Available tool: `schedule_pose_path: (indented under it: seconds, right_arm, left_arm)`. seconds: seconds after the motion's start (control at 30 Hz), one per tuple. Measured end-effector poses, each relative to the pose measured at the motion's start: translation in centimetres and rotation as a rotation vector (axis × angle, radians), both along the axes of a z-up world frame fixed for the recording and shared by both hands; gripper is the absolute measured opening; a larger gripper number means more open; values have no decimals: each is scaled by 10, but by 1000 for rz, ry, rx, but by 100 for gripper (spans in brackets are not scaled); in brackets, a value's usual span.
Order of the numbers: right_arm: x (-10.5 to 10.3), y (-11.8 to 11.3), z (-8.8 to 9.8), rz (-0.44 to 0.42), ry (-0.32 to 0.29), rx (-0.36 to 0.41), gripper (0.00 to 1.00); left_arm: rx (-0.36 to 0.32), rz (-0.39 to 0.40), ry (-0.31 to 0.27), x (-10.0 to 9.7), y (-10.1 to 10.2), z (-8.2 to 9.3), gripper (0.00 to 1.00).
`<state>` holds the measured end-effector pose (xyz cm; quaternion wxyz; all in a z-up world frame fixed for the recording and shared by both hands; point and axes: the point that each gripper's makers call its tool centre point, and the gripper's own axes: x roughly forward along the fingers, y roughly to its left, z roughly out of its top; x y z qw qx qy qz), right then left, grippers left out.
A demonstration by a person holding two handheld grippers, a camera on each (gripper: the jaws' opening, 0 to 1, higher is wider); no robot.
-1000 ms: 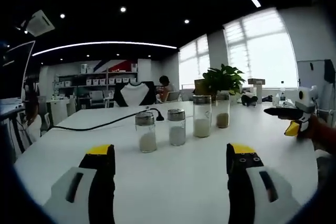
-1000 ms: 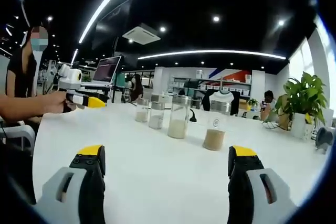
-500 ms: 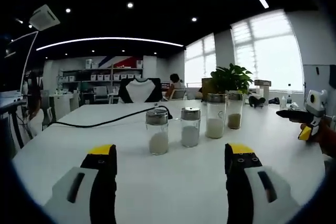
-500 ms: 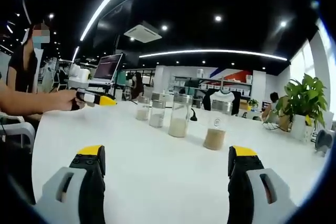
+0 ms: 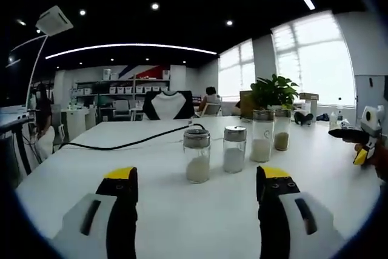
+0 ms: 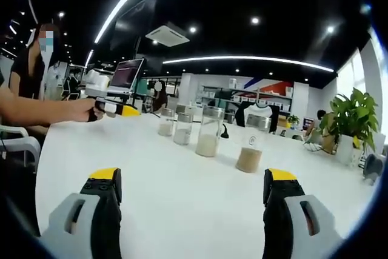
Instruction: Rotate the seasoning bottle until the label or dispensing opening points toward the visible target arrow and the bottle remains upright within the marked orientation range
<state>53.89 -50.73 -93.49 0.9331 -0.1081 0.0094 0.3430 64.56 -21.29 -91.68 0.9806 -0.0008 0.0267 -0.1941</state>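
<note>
Four seasoning bottles standing upright in a row on the white desk point(image 5: 182, 210).

The nearest seasoning bottle point(image 5: 197, 156) is seen at 12 o'clock from the left gripper point(image 5: 193, 180), with the short bottle point(image 5: 234, 149), tall bottle point(image 5: 262, 136) and brown-filled bottle point(image 5: 281, 129) trailing toward 2 o'clock. Both the left gripper and the right gripper point(image 6: 193, 180) are held wide open and empty, well apart from the bottles. A black cable point(image 5: 121, 145) is laid at 10 o'clock.

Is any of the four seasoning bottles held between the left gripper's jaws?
No: the left gripper is open and empty, and the four bottles stand on the table beyond it.
</note>
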Motion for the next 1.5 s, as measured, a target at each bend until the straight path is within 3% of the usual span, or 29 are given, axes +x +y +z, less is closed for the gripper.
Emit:
schedule_pose_path:
  seconds: [0.4,0.6,0.83,1.5]
  right_arm:
    - [0,1,-4,7,0,-37,99]
    - [0,2,-5,11,3,-45,99]
    - [0,3,-6,17,5,-52,99]
    - [1,4,-7,23,5,-51,99]
  left_arm:
    - [16,9,-11,18,0,0,80]
    - [49,-3,-15,18,-10,-2,78]
    - [25,-2,-33,26,-14,2,71]
    - [77,-33,6,55,-30,-14,65]
